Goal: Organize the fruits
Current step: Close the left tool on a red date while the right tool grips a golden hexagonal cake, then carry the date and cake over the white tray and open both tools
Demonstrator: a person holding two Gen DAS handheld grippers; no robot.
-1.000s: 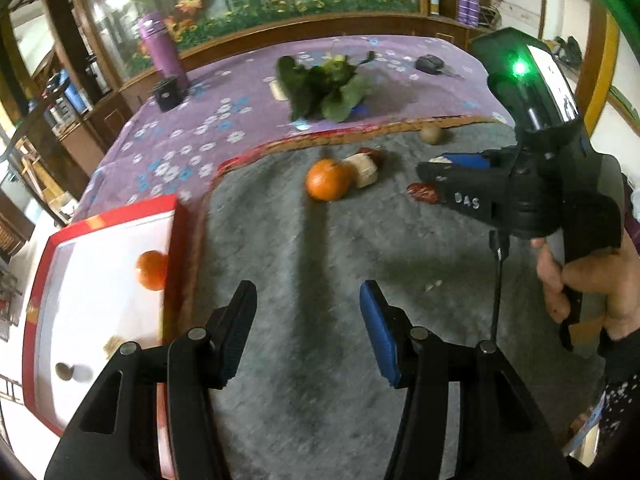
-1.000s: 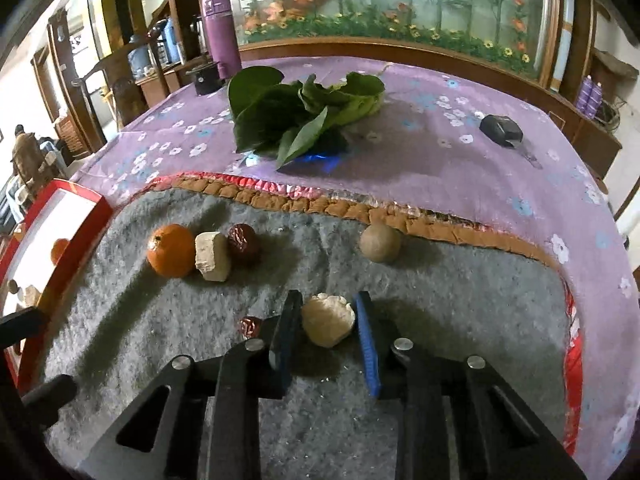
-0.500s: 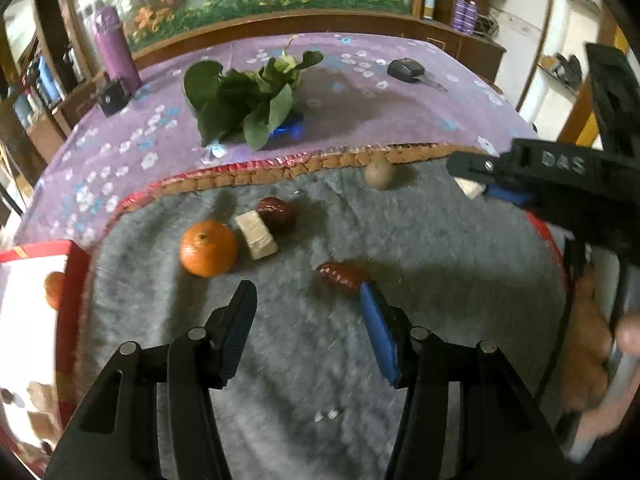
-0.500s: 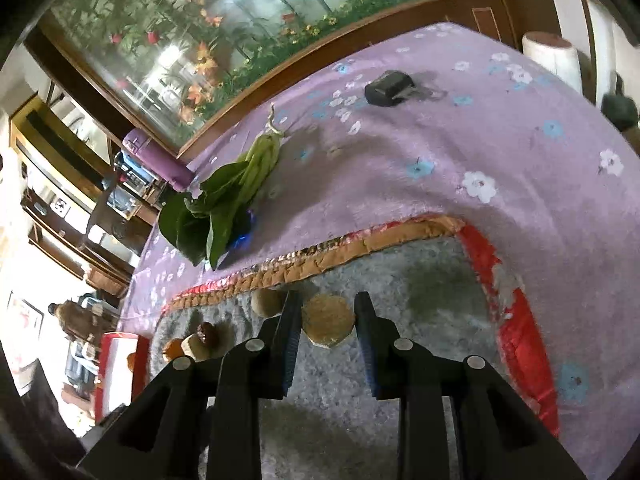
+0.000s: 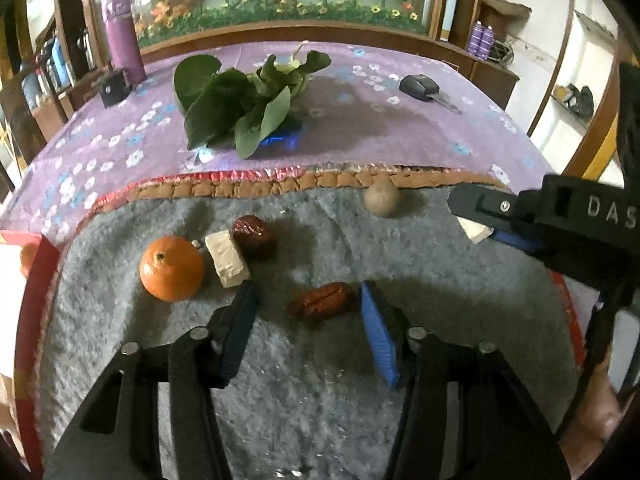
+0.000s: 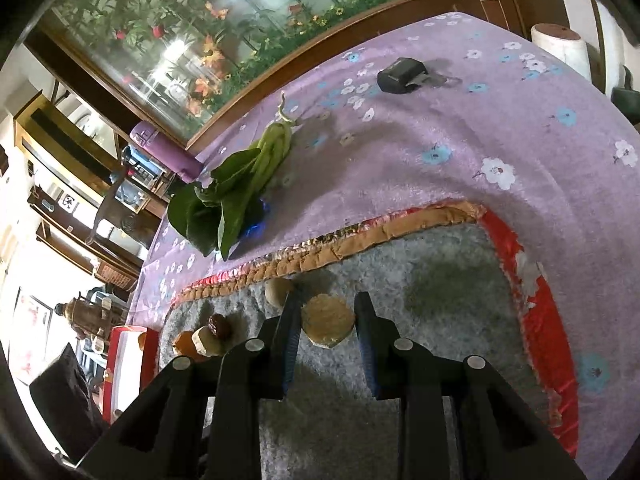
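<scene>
On the grey mat (image 5: pixel 320 392) that lies on the bench, a red date (image 5: pixel 322 301) sits between the two fingers of the left tongs (image 5: pixel 308 304). These tongs have just been closing in, but the pads do not press the date yet, so it lies loose on the mat. The blue pad on one side is just beside it, and the other finger stands a little way off.

To the side of the date are an orange (image 5: pixel 171 268), a pale block (image 5: pixel 227 259) and a darker date (image 5: pixel 255 235), all close together. A small round brown fruit (image 5: pixel 381 199) rests near the gold edge of the mat.

The right tongs (image 6: pixel 326 322) are clenched on a round tan piece (image 6: pixel 327 321), which hangs above the mat with a dark shadow below it.

At the far side of the mat is a red tray (image 6: pixel 128 360) with a white inside, and another orange fruit peeks over its edge. Behind the mat, on the purple flowery cloth (image 5: pixel 400 128), lie green leaves (image 5: pixel 240 100), a black car key (image 5: pixel 420 88) and a purple bottle (image 5: pixel 122 36).
</scene>
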